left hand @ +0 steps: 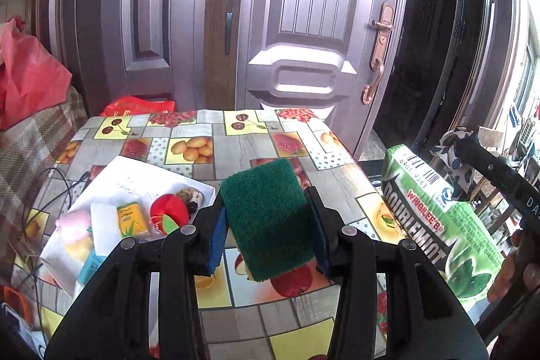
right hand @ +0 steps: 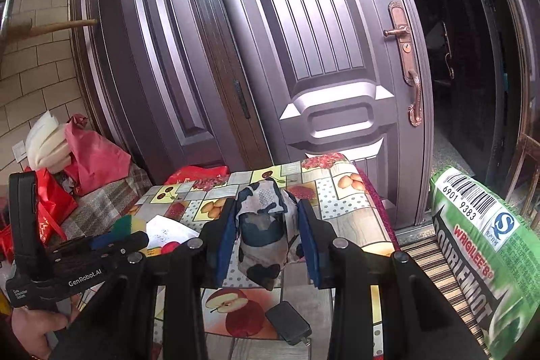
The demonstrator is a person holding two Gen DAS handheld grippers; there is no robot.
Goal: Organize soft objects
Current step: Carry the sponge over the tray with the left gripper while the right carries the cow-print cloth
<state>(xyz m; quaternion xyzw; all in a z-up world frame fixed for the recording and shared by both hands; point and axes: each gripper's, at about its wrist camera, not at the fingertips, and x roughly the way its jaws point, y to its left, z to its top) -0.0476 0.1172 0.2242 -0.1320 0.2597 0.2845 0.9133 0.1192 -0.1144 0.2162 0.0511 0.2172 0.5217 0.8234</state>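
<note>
The left gripper (left hand: 266, 221) holds a green sponge (left hand: 268, 218) between its jaws, raised above the fruit-patterned worktop (left hand: 236, 157). The right gripper (right hand: 268, 238) has its jaws clamped on a cow-print cloth (right hand: 265, 231), also off the worktop. Small soft toys (left hand: 168, 213) lie on white paper (left hand: 135, 177) at the near left.
</note>
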